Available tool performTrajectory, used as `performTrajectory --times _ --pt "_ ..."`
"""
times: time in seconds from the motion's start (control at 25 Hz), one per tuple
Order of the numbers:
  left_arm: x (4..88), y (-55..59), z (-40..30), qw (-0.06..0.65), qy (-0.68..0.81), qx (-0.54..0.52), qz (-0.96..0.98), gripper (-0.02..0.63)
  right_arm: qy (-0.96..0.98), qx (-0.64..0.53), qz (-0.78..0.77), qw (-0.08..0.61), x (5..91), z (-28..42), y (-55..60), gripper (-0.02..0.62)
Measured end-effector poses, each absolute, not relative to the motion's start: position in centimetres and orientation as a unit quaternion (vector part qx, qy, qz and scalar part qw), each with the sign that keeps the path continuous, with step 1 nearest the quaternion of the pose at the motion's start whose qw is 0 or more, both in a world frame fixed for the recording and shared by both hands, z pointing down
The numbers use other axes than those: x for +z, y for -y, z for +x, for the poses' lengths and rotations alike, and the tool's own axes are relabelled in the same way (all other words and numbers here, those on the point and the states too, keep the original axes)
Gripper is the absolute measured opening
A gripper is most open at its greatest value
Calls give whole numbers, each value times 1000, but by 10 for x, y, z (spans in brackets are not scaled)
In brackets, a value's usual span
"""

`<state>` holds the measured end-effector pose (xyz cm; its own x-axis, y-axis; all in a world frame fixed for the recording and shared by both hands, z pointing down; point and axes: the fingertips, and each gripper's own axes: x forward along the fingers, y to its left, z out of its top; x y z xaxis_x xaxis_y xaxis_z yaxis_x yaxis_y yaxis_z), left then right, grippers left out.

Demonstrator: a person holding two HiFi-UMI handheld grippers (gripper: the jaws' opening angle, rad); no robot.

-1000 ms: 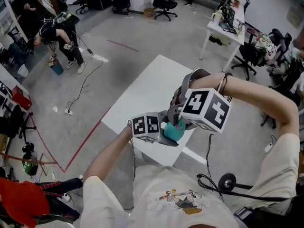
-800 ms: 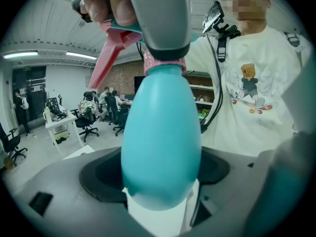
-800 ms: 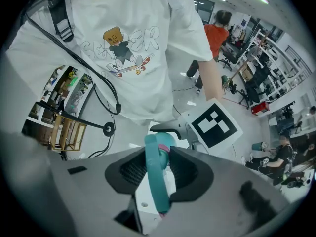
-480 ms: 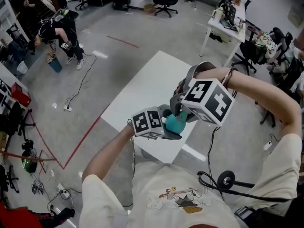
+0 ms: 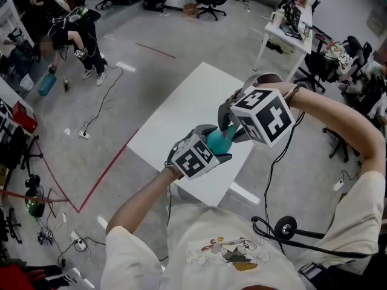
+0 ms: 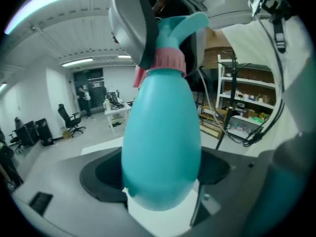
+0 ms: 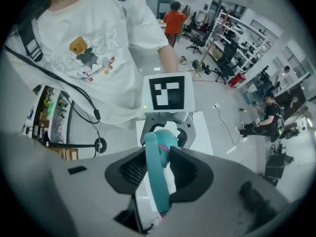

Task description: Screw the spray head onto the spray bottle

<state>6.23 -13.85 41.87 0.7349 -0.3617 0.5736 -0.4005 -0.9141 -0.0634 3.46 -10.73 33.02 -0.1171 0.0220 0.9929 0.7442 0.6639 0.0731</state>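
In the head view I hold a teal spray bottle [image 5: 215, 141] in the air above the white table [image 5: 181, 107]. My left gripper [image 5: 208, 148] is shut on the bottle's body [image 6: 160, 132]. In the left gripper view a pink collar [image 6: 169, 59] sits at the bottle's neck, and the teal spray head [image 6: 185, 24] is above it. My right gripper [image 5: 233, 128] comes in from the right and is shut on the spray head [image 7: 157, 179], pads pressed on both of its sides. The right gripper view looks down the head at the bottle [image 7: 164, 138] and the left gripper's marker cube [image 7: 168, 93].
A desk [image 5: 284, 36] with clutter stands at the back right, with office chairs [image 5: 208, 2] around it. A person [image 5: 75, 35] is on the floor at the far left. Cables and a red tape line [image 5: 109, 171] run across the grey floor left of the table.
My left gripper has rolled and lifted a little, so its marker cube faces another way and the bottle is tilted differently. The right gripper has stayed shut on the spray head, almost in place.
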Motion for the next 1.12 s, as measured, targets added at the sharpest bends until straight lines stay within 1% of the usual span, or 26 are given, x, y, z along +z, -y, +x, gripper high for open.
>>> performTrajectory --times 0.32,0.44,0.64,0.92,1.12 --pt "414 163 44 23 338 295 893 416 729 -240 -192 612 327 23 122 130" --pt "419 175 35 35 392 293 872 416 748 -215 -136 613 330 15 133 130" --pt "421 193 23 28 459 291 839 416 783 -135 -56 605 330 7 150 130" --pt "428 192 6 5 504 299 810 416 811 -7 -2 584 339 0 151 130" --pt "431 198 3 -16 523 315 792 416 818 23 15 575 343 4 157 130"
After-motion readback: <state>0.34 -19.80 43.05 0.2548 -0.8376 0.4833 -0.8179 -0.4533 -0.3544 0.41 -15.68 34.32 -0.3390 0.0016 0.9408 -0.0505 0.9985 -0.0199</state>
